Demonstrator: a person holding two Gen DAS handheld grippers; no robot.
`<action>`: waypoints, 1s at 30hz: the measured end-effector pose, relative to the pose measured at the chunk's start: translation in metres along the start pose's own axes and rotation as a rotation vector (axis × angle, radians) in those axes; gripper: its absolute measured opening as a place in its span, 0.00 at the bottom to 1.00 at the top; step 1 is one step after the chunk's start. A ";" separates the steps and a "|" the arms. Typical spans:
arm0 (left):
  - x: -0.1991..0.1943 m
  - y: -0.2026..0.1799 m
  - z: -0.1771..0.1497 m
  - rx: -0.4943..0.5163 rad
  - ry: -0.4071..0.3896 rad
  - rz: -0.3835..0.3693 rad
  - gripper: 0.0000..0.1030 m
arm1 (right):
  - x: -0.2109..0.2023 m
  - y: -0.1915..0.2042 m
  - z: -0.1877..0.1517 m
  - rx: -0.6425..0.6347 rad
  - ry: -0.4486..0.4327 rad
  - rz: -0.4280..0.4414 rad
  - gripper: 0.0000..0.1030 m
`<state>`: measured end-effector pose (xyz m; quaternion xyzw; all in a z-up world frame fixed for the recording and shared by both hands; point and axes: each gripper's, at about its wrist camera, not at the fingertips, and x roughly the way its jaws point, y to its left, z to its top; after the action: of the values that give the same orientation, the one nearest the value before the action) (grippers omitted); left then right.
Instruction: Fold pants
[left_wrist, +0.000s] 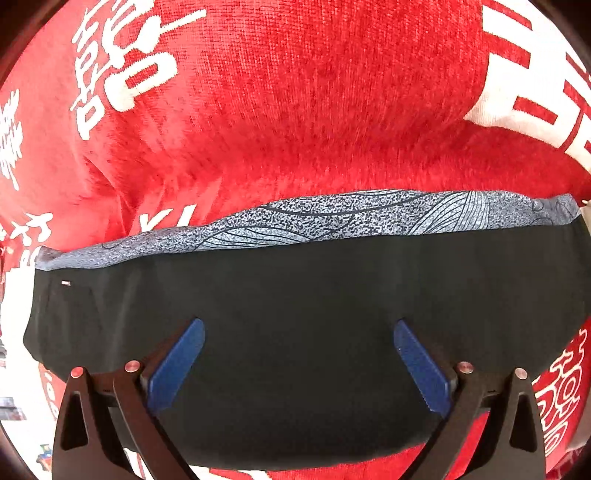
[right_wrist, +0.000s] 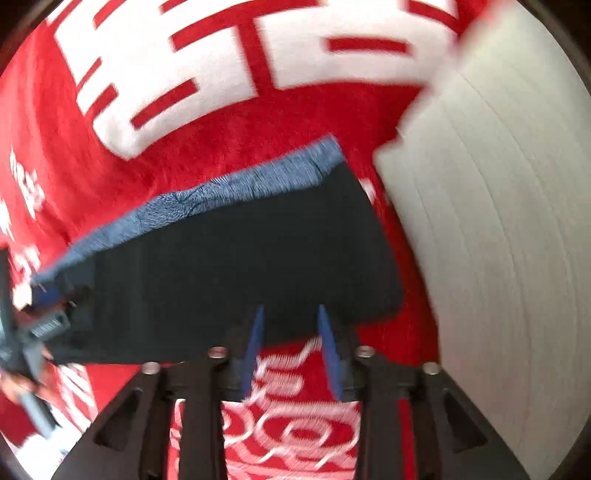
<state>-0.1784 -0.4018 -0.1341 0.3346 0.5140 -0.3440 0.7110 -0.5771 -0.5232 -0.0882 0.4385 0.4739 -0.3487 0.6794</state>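
The black pants (left_wrist: 314, 295) lie folded into a wide band on a red blanket (left_wrist: 295, 92). A blue-grey patterned strip (left_wrist: 332, 218) runs along their far edge. My left gripper (left_wrist: 299, 325) points down over the middle of the pants. It is open wide, with nothing between its blue pads (left_wrist: 177, 369). In the blurred right wrist view the pants (right_wrist: 240, 258) and the strip (right_wrist: 221, 192) slant across the frame. My right gripper (right_wrist: 291, 308) hovers at their near edge by the right end. Its jaws stand narrowly apart and hold no cloth.
The red blanket (right_wrist: 229, 147) bears large white characters and covers the whole work surface. A pale grey-white surface (right_wrist: 498, 221) lies past its right edge. A blurred grey-blue tool body (right_wrist: 29, 332) shows at the left edge of the right wrist view.
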 end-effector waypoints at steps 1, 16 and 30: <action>0.000 0.000 0.002 0.000 -0.001 0.002 1.00 | 0.001 -0.008 -0.005 0.048 0.002 0.009 0.37; -0.011 -0.123 0.062 0.146 -0.097 -0.125 1.00 | 0.004 -0.040 0.000 0.223 -0.049 -0.171 0.23; 0.022 -0.138 0.052 0.098 -0.057 -0.146 1.00 | 0.060 0.034 0.070 -0.078 0.008 0.210 0.27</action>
<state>-0.2627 -0.5225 -0.1592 0.3208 0.4991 -0.4288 0.6812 -0.5049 -0.5793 -0.1248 0.4604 0.4413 -0.2552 0.7267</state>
